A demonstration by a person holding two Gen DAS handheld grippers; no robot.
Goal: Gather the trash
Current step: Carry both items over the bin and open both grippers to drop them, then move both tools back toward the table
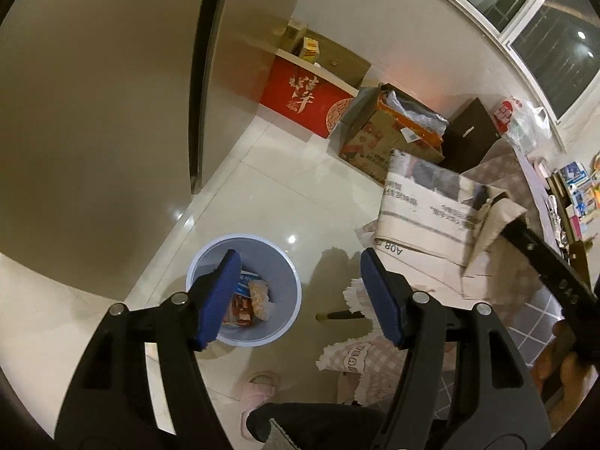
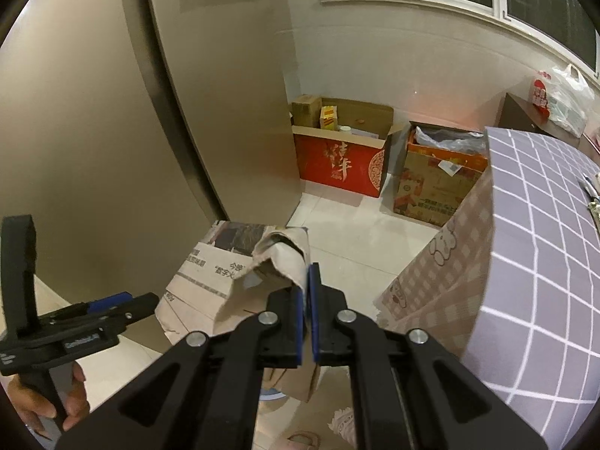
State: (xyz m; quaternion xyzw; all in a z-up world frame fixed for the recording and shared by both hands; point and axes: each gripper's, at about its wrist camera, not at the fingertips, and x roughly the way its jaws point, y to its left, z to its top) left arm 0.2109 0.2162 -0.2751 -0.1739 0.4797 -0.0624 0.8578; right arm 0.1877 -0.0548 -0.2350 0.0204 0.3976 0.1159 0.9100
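The right gripper (image 2: 308,311) is clamped tight on a crumpled edge of the newspaper (image 2: 210,273), its blue pads pressed together with the sheet pinched between them, so the paper hangs folded from that one corner. That hold suits carrying: a thin sheet needs only a pinch at the edge to travel.

The left gripper (image 1: 300,296) stands with its fingers (image 1: 219,300) spread wide and nothing between them. It looks down over the bin (image 1: 288,322), which sits on the floor just beneath its left finger. The bin already holds a few wrappers (image 1: 249,300), so it seems to be the place where the trash ends up.

The newspaper hangs to the right of the bin and above it, not yet over the opening. My guess is that it has to be swung across to the bin before the pinch is let go; with the sheet this broad and the bin this narrow, part of it may drape over the rim.

Beyond the bin, against the far wall, stand a red box (image 1: 307,101) and a brown carton (image 1: 390,131), both well apart from it.
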